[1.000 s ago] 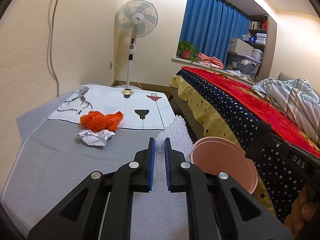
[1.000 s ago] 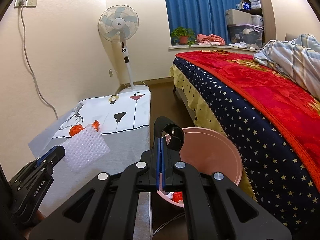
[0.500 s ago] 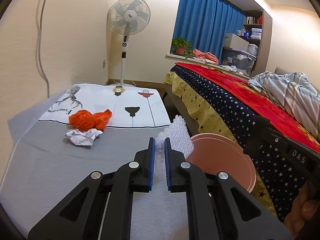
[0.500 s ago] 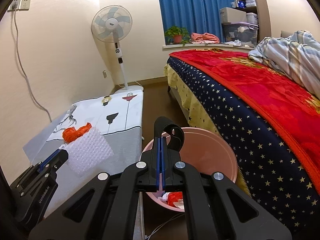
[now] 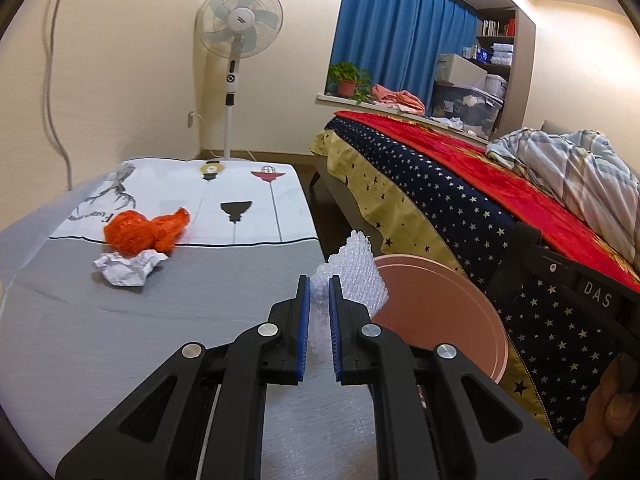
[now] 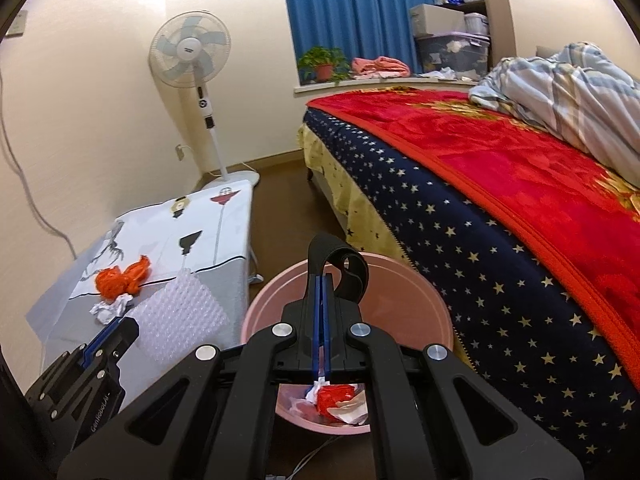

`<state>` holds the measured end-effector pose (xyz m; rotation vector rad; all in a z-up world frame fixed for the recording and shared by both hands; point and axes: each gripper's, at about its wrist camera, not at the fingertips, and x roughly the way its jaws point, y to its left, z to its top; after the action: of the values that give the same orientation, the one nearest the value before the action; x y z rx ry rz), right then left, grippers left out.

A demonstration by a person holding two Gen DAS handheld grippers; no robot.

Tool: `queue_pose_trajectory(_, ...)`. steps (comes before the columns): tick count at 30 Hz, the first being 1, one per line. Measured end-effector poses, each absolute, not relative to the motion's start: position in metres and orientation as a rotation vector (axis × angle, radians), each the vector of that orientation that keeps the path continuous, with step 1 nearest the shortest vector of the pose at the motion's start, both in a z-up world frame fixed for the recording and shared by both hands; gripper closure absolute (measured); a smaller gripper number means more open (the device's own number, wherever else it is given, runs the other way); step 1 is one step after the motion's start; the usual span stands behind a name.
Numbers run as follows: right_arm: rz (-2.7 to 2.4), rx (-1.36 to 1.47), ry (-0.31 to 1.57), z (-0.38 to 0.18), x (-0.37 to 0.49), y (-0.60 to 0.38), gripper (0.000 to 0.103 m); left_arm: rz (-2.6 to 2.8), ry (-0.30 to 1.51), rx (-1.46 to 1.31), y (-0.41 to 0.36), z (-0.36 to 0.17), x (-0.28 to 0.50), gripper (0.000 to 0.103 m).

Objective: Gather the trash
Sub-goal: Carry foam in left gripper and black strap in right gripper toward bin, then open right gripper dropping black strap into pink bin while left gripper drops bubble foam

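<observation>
Bedroom, low tabletop (image 5: 120, 328) beside the bed. I am holding bubble wrap (image 5: 352, 276) in the left gripper (image 5: 318, 320), jaws narrow, near the pink bin (image 6: 400, 280): light, springy, slippery film. Right gripper (image 6: 322, 320) jaws are pinching a black strap (image 6: 340, 268).

Cloth-covered table (image 5: 120, 340): orange wrapper (image 5: 144, 232), crumpled paper (image 5: 126, 268) touching.
</observation>
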<state>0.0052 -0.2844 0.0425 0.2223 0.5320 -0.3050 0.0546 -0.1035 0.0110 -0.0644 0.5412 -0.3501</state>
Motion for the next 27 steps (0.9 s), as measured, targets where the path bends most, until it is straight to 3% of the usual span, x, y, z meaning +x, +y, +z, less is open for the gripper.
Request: queue_pose_trajectory(27, -0.439, 0.286, 0.567, 0.021, 0.009, -0.333, 0.102, -0.397, 0.620, -0.035, -0.166, -0.025, 0.090, 0.094)
